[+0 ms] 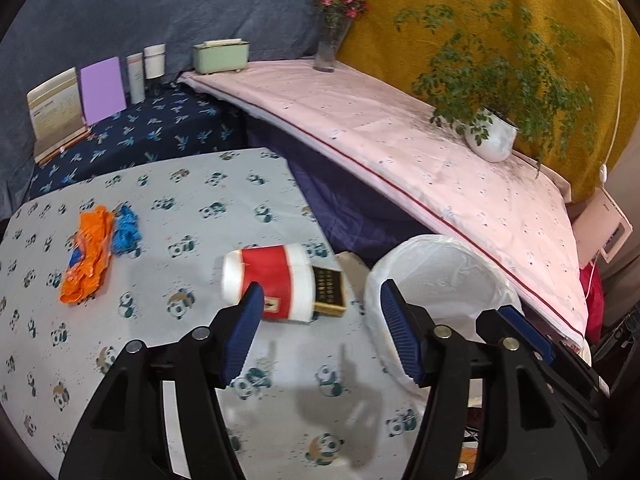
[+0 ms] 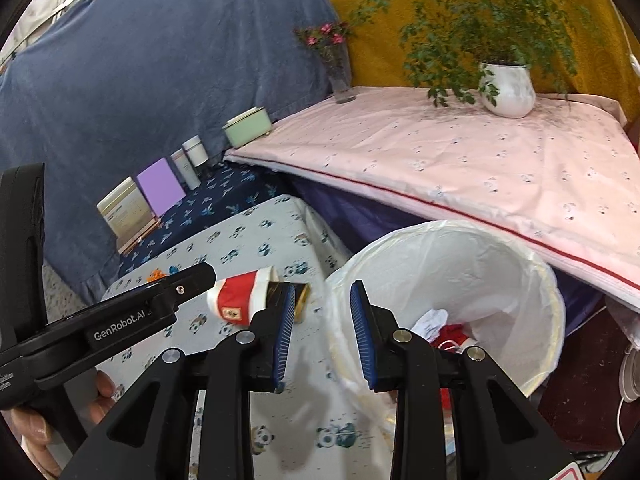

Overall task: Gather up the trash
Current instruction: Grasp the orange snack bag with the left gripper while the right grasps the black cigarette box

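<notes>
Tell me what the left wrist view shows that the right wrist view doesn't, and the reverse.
Only the left wrist view shows the orange wrapper and blue wrapper plainly, lying side by side on the panda cloth.

Only the right wrist view shows trash already inside the bin, white and red scraps, plus the person's hand.

Both show the red-and-white package lying on its side, the lined trash bin and the potted plant.

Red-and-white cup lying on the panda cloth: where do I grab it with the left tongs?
Grip the cup across its red middle band, coming from above. It lies on its side, so the rounded wall faces up; the open left tongs already hover by it.
</notes>
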### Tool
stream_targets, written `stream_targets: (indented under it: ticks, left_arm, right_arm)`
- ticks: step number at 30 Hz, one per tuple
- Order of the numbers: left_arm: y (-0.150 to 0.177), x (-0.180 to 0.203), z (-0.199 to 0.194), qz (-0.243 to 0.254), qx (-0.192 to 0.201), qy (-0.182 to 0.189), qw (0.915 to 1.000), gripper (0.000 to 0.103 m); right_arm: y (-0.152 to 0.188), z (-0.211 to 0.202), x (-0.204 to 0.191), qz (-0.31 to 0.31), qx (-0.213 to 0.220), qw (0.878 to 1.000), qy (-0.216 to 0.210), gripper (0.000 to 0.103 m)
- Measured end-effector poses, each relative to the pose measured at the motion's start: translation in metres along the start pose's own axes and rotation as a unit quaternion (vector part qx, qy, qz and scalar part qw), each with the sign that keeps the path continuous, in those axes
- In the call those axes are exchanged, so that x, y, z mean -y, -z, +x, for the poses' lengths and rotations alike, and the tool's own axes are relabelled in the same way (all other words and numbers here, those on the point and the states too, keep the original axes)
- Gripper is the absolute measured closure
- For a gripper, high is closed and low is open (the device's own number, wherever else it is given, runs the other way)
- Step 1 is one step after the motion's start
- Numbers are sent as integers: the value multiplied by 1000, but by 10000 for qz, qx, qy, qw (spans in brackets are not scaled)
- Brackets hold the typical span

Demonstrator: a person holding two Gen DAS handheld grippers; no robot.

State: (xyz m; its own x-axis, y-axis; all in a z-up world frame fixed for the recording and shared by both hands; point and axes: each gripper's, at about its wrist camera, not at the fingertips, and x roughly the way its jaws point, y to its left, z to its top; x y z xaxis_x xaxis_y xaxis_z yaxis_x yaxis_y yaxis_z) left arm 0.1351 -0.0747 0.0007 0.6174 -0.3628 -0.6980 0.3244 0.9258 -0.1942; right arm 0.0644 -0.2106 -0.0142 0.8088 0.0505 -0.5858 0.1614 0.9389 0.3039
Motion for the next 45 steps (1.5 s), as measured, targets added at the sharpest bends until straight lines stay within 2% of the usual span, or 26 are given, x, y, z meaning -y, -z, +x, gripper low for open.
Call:
stream_targets:
  ticks: [9,12,15,20,23,27,31,34,35,38,39,40,41,43,45]
  left_arm:
    - [14,-75,2,-348,-105,-504,9981,43]
    - [19,-100,5,-323,-130,-763,9965,37]
    - [23,-124,8,-267,-137,-1017,9944,37]
    - [21,-165,15,-164,-116,-1386,9901,28]
    - [16,-183,21,-151,-92,-1485,9888,24]
    - [13,-202,31,-3,-125,-1611,9869,17]
    - [13,-221,44,8,-245,-1593,9869,17]
    - [11,-229,55,-1,-313,-1557,9873,17]
    - [11,-229,57,-1,-320,-1555,9873,17]
    - [9,-231,61,1,-310,-1514,9880,18]
    - [9,-231,63,20,-320,-1502,9881,24]
    - [9,-231,66,39,-367,-1474,9884,37]
    - [9,-233,70,25,-476,-1402,9890,43]
    - [11,-236,74,-91,-629,-1309,9894,71]
    - [15,-238,74,-177,-661,-1307,9891,76]
  right_arm:
    - [12,40,-30,-158,-525,9976,-431,74]
    - [13,61,-37,-200,-753,9949,-646,74]
    - [15,83,-41,-293,-983,9914,-813,74]
    - [11,114,-48,-511,-1112,9885,-890,72]
    - [4,134,-49,-563,-1158,9878,-878,65]
    - [2,161,-48,-502,-1367,9854,-886,65]
    - [6,175,-59,-404,-1500,9798,-1258,64]
    - [11,183,-76,-367,-1636,9724,-1623,73]
    - [14,186,-82,-373,-1688,9700,-1709,79]
    - [23,193,-104,-466,-1826,9624,-1958,89]
    - [27,194,-112,-512,-1870,9594,-2047,92]
    - [29,195,-118,-546,-1895,9574,-2111,93]
    - [32,195,-125,-582,-1918,9550,-2185,94]
    - [36,195,-136,-661,-1959,9515,-2277,95]
    - [40,192,-145,-785,-1969,9508,-2260,95]
